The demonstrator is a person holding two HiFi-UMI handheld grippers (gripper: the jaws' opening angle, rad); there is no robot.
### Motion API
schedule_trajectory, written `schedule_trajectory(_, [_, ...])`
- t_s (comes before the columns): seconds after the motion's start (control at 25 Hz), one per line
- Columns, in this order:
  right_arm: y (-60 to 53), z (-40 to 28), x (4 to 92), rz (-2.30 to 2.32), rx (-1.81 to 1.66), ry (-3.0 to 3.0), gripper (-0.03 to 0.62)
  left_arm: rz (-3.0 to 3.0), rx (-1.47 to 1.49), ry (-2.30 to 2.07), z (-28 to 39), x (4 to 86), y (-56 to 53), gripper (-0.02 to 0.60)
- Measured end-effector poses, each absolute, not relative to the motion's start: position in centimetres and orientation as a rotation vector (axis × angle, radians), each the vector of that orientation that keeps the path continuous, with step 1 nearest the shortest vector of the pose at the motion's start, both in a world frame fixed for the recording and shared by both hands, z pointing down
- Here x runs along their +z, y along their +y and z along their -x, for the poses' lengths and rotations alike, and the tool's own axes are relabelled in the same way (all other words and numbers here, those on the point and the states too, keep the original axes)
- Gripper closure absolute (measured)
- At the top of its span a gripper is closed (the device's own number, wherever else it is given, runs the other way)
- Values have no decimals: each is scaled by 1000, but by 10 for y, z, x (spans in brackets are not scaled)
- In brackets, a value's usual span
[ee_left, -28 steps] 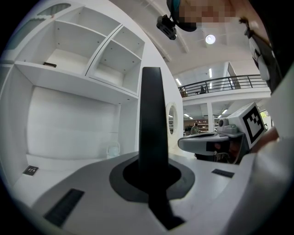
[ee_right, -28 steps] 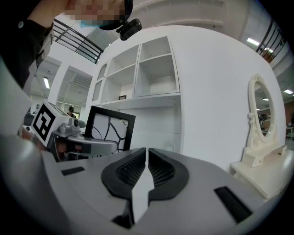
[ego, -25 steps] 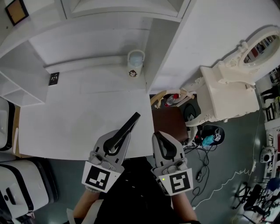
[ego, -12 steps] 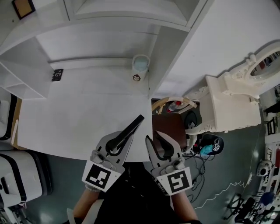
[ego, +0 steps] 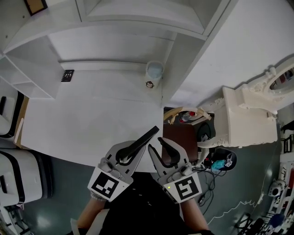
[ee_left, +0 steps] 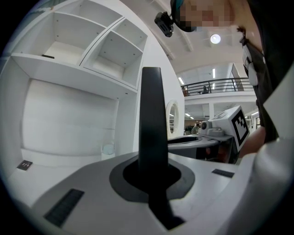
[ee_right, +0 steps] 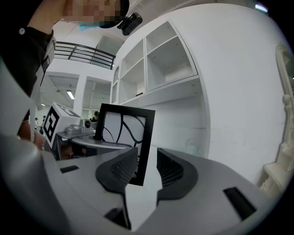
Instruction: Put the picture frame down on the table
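The picture frame (ego: 140,141) has a black border and a white picture with dark curved lines. It stands upright, edge-on, over the near edge of the white table (ego: 78,124). My left gripper (ego: 130,153) is shut on its lower edge, and in the left gripper view the frame (ee_left: 151,119) rises as a black bar from between the jaws of that gripper (ee_left: 151,176). My right gripper (ego: 157,146) sits just right of it; its jaws have just been opening. In the right gripper view the frame (ee_right: 124,131) has a corner showing in the gap of the right gripper (ee_right: 147,163), pads off it.
A lidded cup (ego: 154,73) and a small black card (ego: 67,75) sit at the back of the table under white shelves. A small framed picture (ego: 36,5) stands on a shelf. Right of the table are a brown chair (ego: 181,135), an ornate white dresser (ego: 250,117) and floor cables.
The right gripper's jaws went from shut to wide open, and it swung left towards the frame. The left gripper kept its hold on the frame.
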State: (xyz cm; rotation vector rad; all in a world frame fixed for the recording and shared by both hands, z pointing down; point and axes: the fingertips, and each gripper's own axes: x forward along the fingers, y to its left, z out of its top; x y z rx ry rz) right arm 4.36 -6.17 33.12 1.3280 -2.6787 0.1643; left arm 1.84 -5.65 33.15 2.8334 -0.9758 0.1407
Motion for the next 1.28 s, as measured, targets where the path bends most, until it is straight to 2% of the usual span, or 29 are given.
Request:
schedule_trajectory(0.68, [-60, -46, 333, -1201, 278, -2823, 482, -2840, 99, -836, -29, 327, -48, 569])
schedule_trajectory(0.84, [-57, -48, 332, -1209, 219, -2800, 522, -2856, 106, -815, -33, 328, -48, 569])
schedule_trajectory(1.28, [-59, -53, 337, -1294, 284, -2729, 528, -2823, 140, -856, -38, 335, -50, 569])
